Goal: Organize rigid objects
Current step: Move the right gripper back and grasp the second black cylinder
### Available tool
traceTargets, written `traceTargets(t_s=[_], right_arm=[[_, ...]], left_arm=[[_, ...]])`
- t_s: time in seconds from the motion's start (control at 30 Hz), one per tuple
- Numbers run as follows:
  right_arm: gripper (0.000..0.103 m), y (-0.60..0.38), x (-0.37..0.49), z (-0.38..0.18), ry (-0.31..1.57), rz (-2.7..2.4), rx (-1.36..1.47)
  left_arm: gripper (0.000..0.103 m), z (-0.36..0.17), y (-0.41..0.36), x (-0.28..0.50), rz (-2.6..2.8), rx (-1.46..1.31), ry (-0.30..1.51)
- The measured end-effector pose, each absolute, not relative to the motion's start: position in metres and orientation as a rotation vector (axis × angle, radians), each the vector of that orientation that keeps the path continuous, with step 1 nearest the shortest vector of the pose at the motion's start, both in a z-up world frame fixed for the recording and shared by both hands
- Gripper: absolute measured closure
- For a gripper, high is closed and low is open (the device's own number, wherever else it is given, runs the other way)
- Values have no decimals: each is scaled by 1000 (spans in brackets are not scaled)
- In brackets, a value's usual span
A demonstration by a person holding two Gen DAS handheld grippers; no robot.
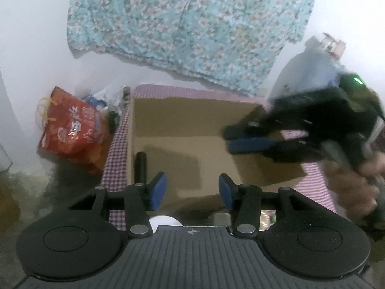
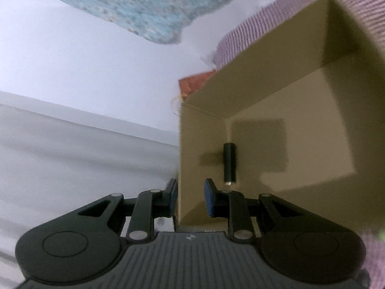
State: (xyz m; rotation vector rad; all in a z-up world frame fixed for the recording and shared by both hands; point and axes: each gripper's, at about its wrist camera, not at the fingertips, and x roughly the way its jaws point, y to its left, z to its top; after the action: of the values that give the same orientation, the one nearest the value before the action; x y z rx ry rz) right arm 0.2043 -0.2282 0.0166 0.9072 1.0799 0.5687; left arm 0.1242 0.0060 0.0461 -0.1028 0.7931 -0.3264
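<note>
So there's an open cardboard box [image 1: 182, 130] sitting on a tabletop covered in a pink checked cloth [image 1: 114, 154], and everything here is easiest to place relative to that box. Inside it, lying flat on the box floor right along the wall nearest the red bag, is a black cylinder thing [image 1: 141, 166], maybe a marker or small flashlight, can't really tell. In the right wrist view the same cylinder [image 2: 229, 163] shows a little silvery tip at the end pointing toward the camera.

The left hand-held gripper [image 1: 190, 192] hovers over the near edge of the box with its blue-padded fingers spread wide and nothing between them. The right hand-held gripper [image 1: 243, 137] comes in over the box's far right corner, held by a hand [image 1: 356, 183]; it's blurry, and its two fingers look close together from this angle. From its own camera, though, the right hand-held gripper [image 2: 190, 198] has a clear gap, its fingers straddling a box wall, one outside and one inside, not clamped on it.

Outside the box, a red gift bag [image 1: 72, 130] sits just beyond the tabletop's edge, and a blue floral cloth [image 1: 192, 24] hangs on the wall behind the box.
</note>
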Motion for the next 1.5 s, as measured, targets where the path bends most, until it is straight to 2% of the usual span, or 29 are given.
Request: traceTargets(t_s=[0.23, 0.47, 0.73, 0.93, 1.17, 1.5], right_arm=[[77, -287, 93, 45, 925, 454, 839], [77, -323, 11, 8, 1004, 254, 764], [77, -315, 12, -40, 1089, 164, 790], [77, -320, 28, -69, 1119, 167, 851], [78, -330, 30, -99, 1169, 169, 926], [80, -335, 31, -121, 1170, 257, 1074]], left_arm=[[53, 46, -15, 99, -443, -85, 790], [53, 14, -63, 88, -576, -41, 895], [54, -36, -122, 90, -700, 43, 1057], [61, -66, -154, 92, -732, 106, 1142], [68, -90, -169, 99, -716, 130, 1243], [69, -106, -173, 109, -703, 140, 1298]])
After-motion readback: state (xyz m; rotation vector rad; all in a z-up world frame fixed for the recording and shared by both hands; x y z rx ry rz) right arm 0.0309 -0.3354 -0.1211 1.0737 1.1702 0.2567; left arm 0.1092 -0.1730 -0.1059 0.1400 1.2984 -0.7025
